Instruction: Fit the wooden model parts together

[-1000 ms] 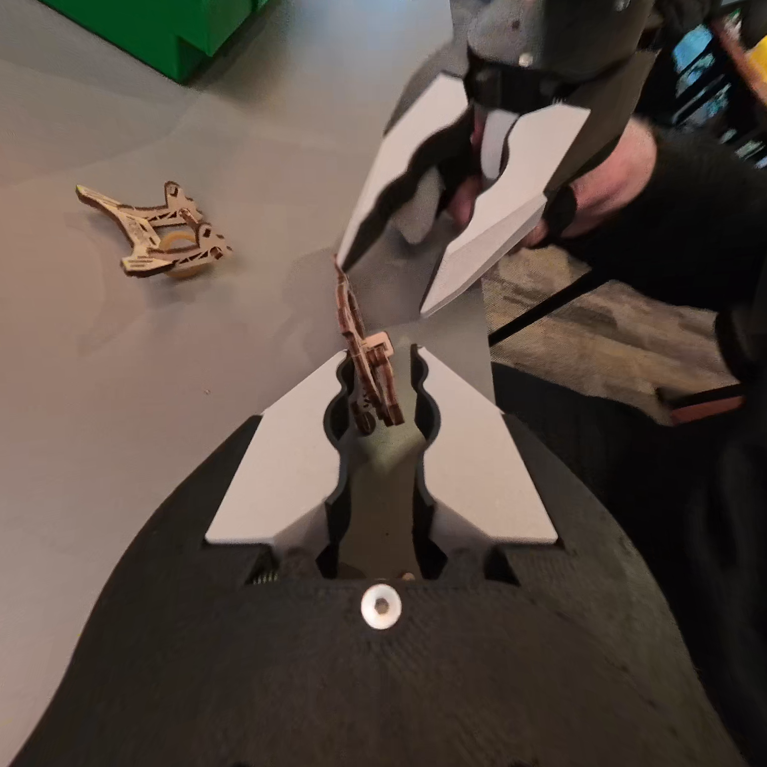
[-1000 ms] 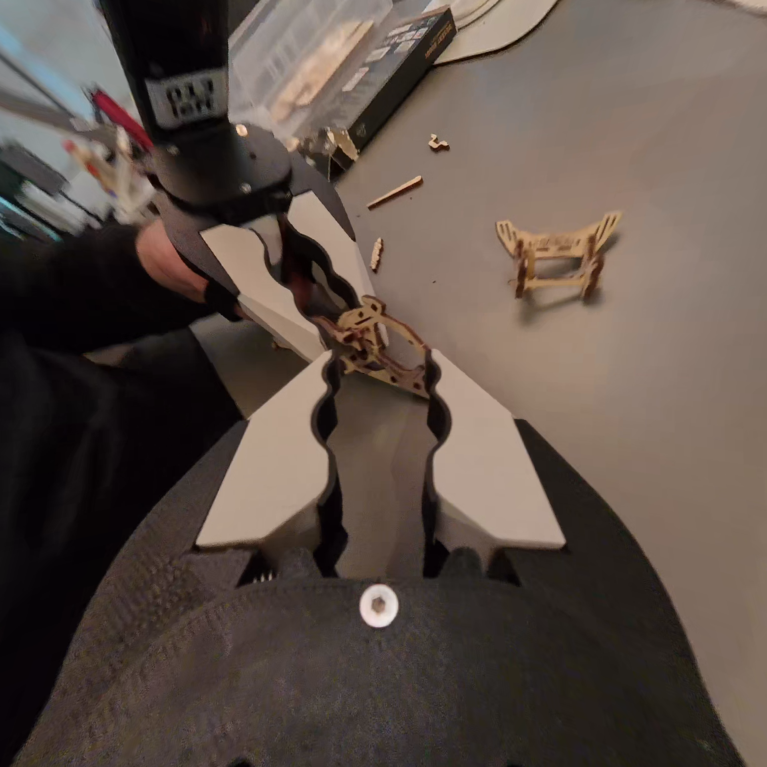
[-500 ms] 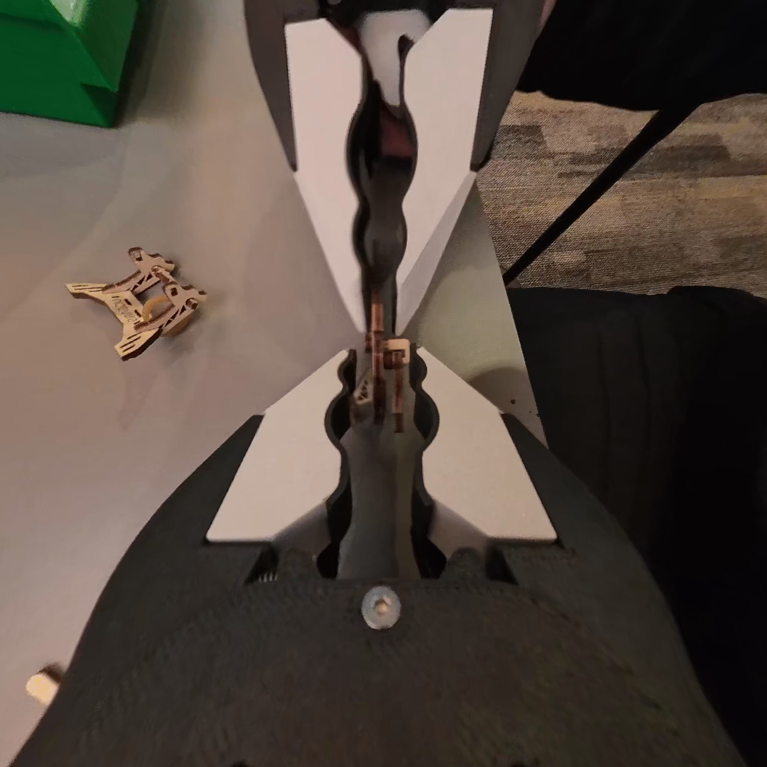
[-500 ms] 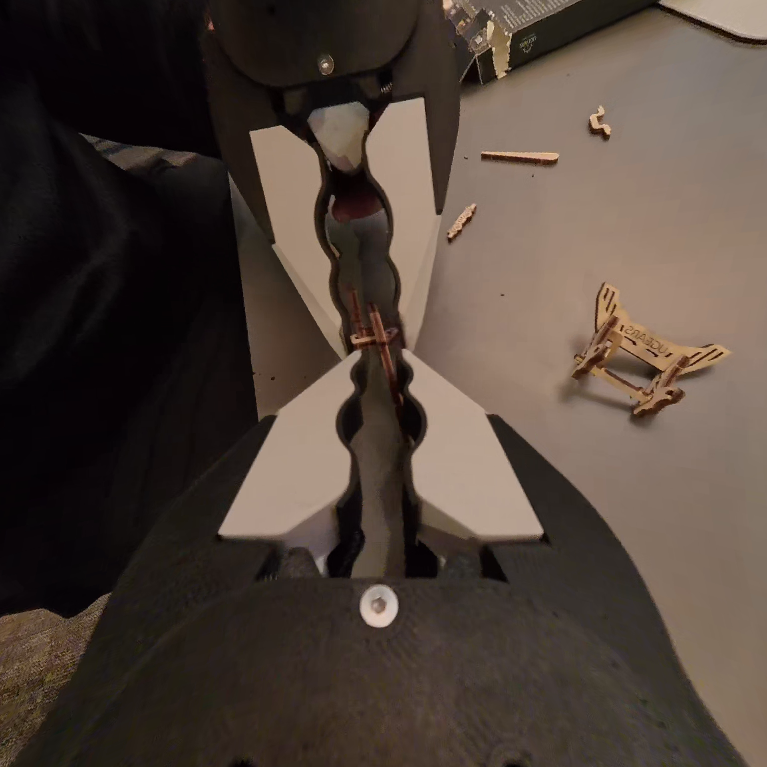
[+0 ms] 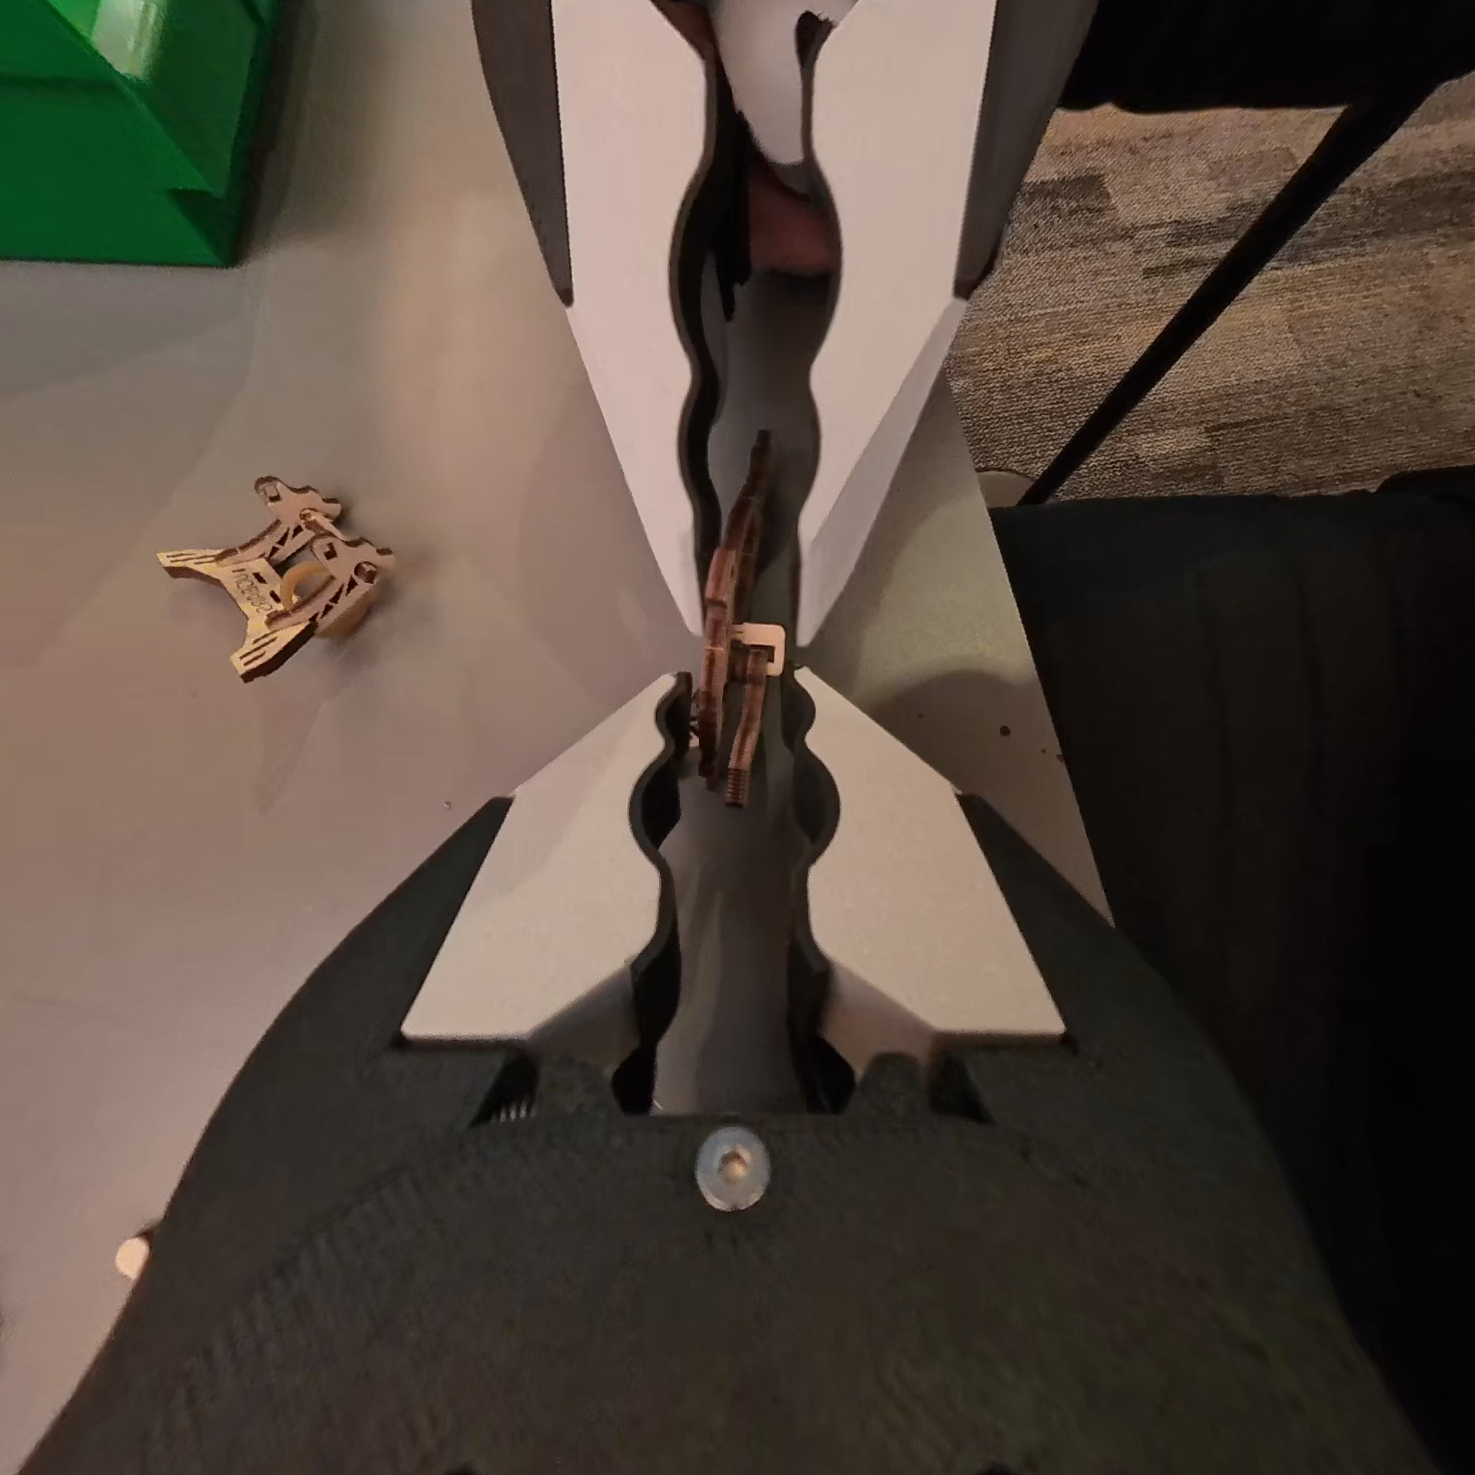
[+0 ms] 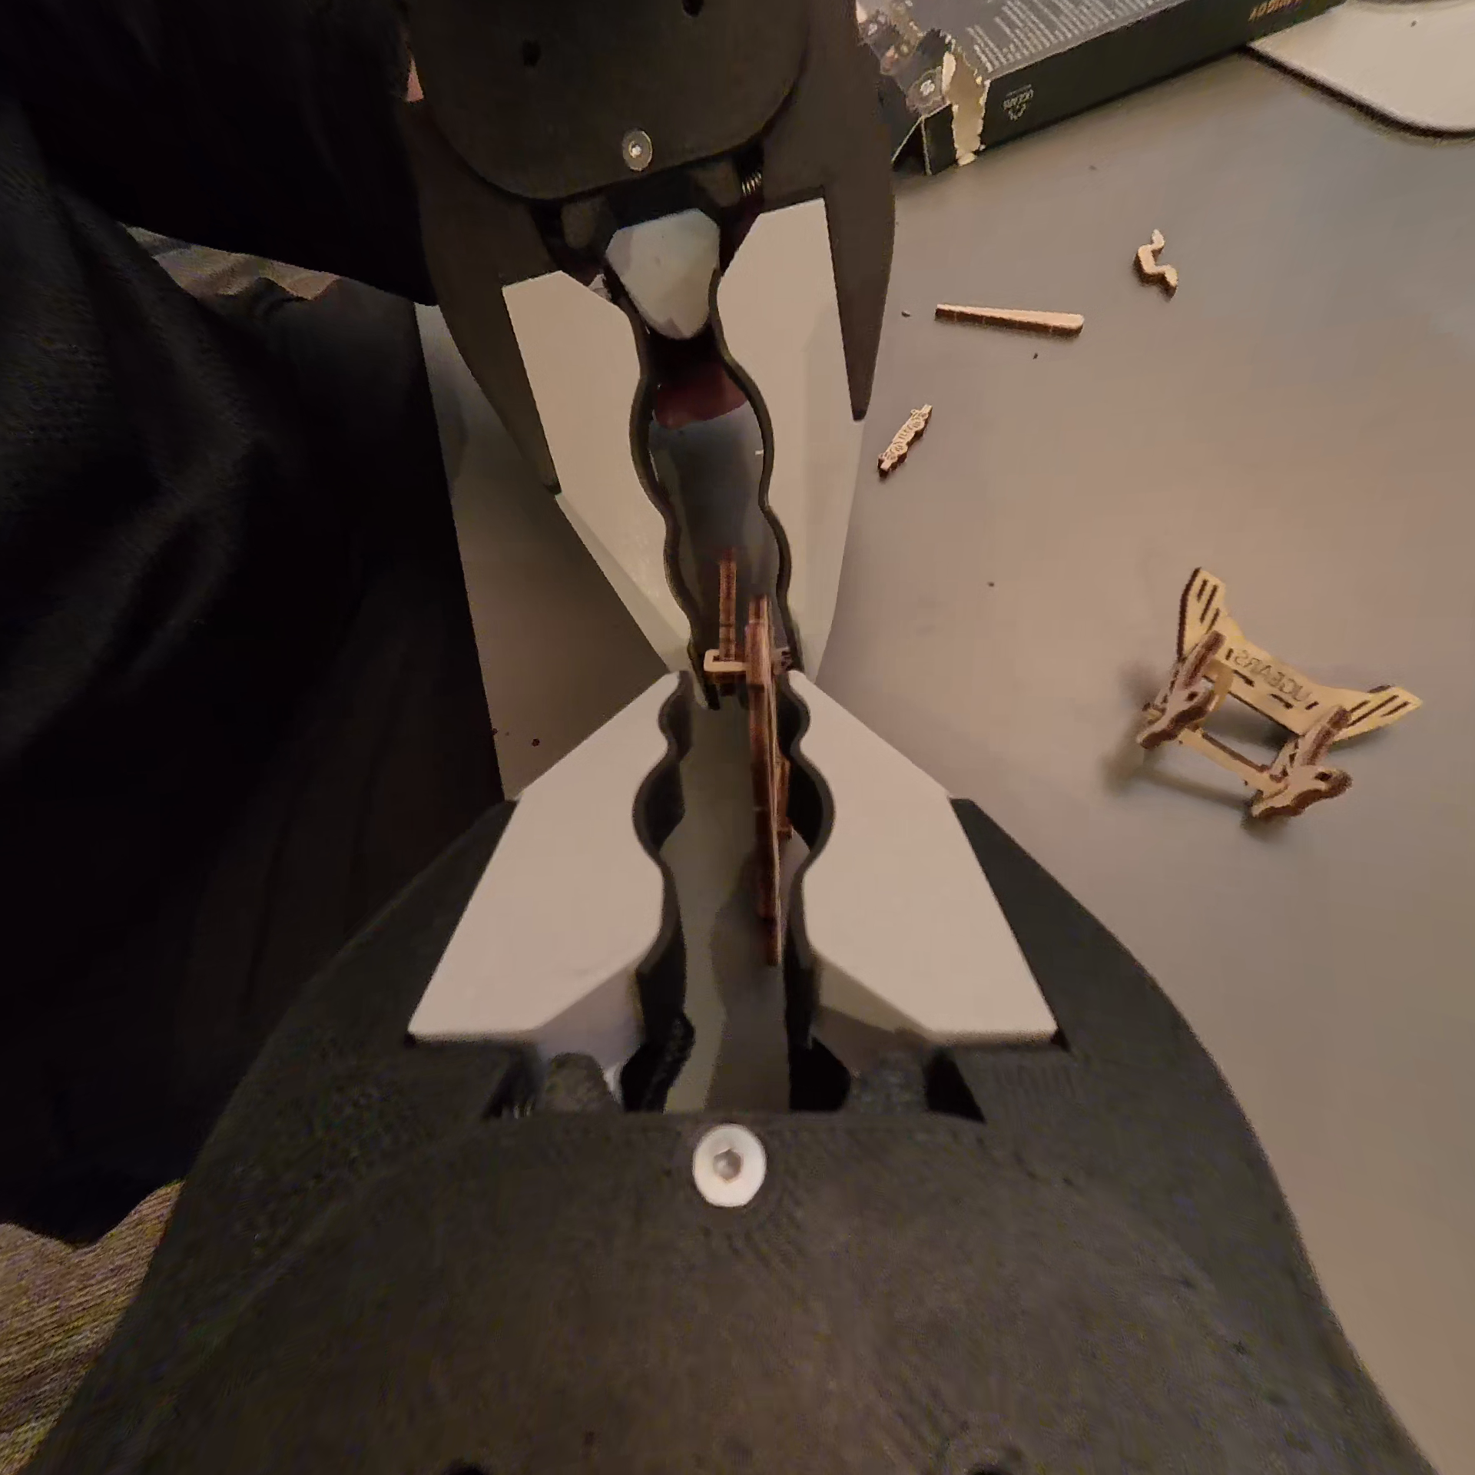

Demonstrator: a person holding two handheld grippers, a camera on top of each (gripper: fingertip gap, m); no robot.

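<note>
Left hand-held gripper (image 5: 738, 678), left wrist view: jaws narrow, tips meeting the right hand-held gripper (image 5: 738, 630) head-on, wooden model part (image 5: 738, 638) edge-on between both; who truly clamps it, cannot tell. Finished wooden subassembly (image 5: 275, 575) lies far left on the bench (image 5: 199, 798), green box (image 5: 104, 136) beyond. Right wrist view: right gripper also narrow, flat part running along its right finger (image 6: 886, 862), small crosspiece (image 6: 718, 664) at the tips. Loose bits (image 6: 1010, 319) far right. Step looks like pressing the joint; next needs a straight push.

Your two grippers are meeting tip to tip; a finished wooden stand (image 6: 1269, 710) is sitting nearby, scraps (image 6: 1010, 319) lying beyond.
</note>
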